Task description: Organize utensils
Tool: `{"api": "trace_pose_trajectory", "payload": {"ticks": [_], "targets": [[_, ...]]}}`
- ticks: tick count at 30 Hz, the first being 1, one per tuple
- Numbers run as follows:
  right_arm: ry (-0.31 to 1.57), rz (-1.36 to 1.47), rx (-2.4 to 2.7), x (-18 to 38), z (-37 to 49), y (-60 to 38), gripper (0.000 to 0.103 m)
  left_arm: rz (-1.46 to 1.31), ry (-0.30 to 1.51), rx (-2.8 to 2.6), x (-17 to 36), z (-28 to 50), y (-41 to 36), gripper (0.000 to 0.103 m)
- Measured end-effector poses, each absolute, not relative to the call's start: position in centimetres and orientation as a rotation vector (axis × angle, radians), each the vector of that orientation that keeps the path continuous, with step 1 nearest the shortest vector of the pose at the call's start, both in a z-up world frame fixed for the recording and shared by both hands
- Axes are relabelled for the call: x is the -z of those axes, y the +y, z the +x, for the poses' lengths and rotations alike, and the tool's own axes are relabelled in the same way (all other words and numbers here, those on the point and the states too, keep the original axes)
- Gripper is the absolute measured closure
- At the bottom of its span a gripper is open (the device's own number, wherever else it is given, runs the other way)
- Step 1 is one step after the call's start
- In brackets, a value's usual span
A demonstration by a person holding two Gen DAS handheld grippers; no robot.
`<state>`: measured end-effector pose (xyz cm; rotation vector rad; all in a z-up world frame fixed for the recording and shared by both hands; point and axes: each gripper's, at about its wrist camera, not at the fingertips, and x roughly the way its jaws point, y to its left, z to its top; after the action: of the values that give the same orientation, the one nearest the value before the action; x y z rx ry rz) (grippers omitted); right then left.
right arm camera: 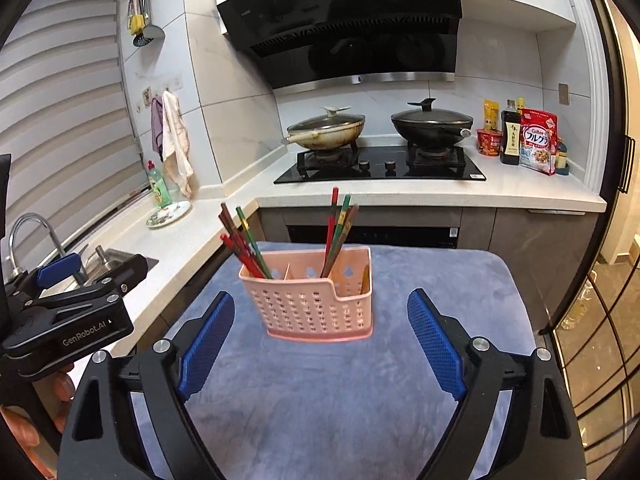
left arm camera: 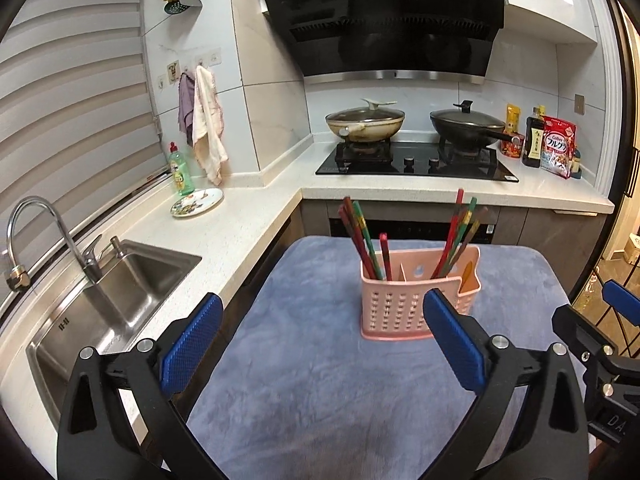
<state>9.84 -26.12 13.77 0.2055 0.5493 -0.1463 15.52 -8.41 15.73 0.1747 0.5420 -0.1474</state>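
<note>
Left wrist view first: the left tool (left arm camera: 322, 340) has its blue pads spread wide apart with nothing between them, just hanging over the blue-grey cloth (left arm camera: 312, 380) that covers the worktop. The pink basket (left arm camera: 394, 312) stands upright on that cloth, a bit ahead and toward the right pad, not touching it as far as I can tell. Inside it there's one bunch of chopsticks (left arm camera: 364, 240) leaning left in the left compartment and a second bunch of chopsticks (left arm camera: 460, 236) leaning right further along; the middle section looks bare from here. Part of the right tool (left arm camera: 600, 340) pokes in at the right edge. Off to the left you get the steel sink (left arm camera: 120, 300) with its tap (left arm camera: 44, 232), a patterned plate (left arm camera: 197, 202) and a green soap bottle (left arm camera: 181, 172) on the white counter, and two lidded pans on the stove (left arm camera: 416, 162) at the back.

Right wrist view: the right tool (right arm camera: 320, 340) is also fully spread, holding nothing, over the same cloth (right arm camera: 328, 400). The basket (right arm camera: 316, 304) sits pretty much dead centre between and beyond the pads, clear of both. Same deal with the chopsticks, left bunch (right arm camera: 244, 240) fanned out to the left, right bunch (right arm camera: 340, 228) standing steeper. The left tool (right arm camera: 76, 292) shows up at the left edge near the sink, with a bit of hand (right arm camera: 60, 392) under it.
</note>
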Motion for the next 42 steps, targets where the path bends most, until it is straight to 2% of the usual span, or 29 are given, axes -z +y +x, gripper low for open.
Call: {"api": "trace_pose_trajectory", "payload": {"ticks": [10, 14, 42], "targets": [[0.661, 0.185, 0.160, -11.7, 8.0, -24.7, 0.018, 0.192, 0.675, 0.154, -12.1, 13.3, -7.7, 0.007], [0.673, 0.169, 0.170, -11.6, 7.7, -24.2, 0.006, 0.172, 0.698, 0.160, -11.8, 13.1, -7.1, 0.007], [0.721, 0.153, 0.181, -10.2, 8.0, -24.0, 0.006, 0.195, 0.731, 0.161, -11.1, 12.8, -7.7, 0.007]]}}
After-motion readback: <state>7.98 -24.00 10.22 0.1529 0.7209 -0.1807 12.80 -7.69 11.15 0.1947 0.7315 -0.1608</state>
